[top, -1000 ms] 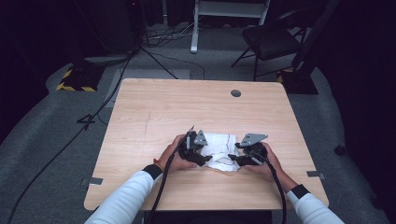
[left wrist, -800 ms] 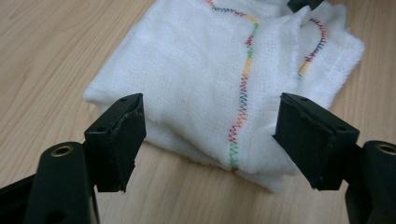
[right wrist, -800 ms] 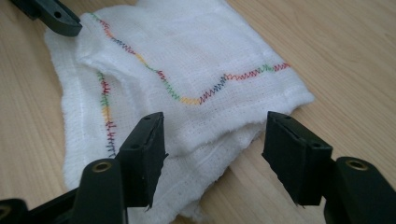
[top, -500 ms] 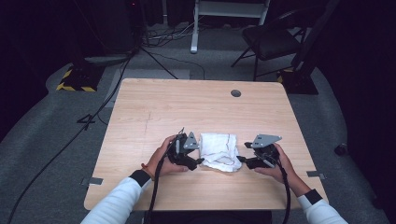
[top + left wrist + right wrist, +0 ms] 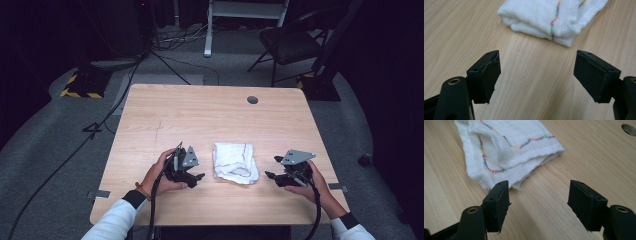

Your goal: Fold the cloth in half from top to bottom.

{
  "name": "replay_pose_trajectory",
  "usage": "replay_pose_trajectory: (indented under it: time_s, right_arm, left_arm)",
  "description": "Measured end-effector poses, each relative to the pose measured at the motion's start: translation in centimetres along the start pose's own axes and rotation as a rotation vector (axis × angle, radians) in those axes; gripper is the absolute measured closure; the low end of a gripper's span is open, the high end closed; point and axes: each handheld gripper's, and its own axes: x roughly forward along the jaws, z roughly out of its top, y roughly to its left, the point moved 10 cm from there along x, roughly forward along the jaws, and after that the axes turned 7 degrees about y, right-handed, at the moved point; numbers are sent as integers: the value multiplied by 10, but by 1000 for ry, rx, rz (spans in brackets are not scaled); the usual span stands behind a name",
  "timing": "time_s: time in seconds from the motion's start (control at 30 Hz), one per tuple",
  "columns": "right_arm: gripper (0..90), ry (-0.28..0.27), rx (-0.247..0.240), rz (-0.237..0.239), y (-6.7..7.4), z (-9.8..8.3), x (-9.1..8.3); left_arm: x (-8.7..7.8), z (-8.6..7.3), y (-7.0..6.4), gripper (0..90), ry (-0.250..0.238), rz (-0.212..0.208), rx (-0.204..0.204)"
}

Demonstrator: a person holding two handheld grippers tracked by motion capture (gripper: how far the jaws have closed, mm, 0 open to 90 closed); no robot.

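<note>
Both grippers stand apart from the folded white cloth at bench centre-near. Left gripper, at the cloth's 9 o'clock, has just opened, nothing between its jaws; right gripper, at 3 o'clock, likewise. Risk: the loose top layer could unfold if snagged on re-approach. Open bench toward 12 o'clock; near edge close.

- Right gripper: two black jaws rising from bottom edge, standing wide apart, just been opening; bare wood between them, nothing gripped.
- Folded white cloth lying flat on wooden table, upper left, layered edges facing the jaws.
- Multicoloured zigzag stitching along cloth hems.
- Near corner of cloth just beyond left jaw tip; contact not discernible.
- Round hole in tabletop, top right corner.
</note>
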Motion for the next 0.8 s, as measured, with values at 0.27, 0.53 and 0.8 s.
replay_pose_trajectory:
  time_s: [0.27, 0.53, 0.8]
  right_arm:
    - [319, 22, 17, -27, -4, -18, -8]
    - [316, 52, 24, -75, -14, -42, -15]
    - [313, 74, 62, -112, -24, -67, -21]
  left_arm:
    - [-6, -20, -1, 204, 32, 34, 3]
    - [-12, -38, 0, 203, 43, 51, -15]
    - [-14, -63, 9, 200, 65, 75, -44]
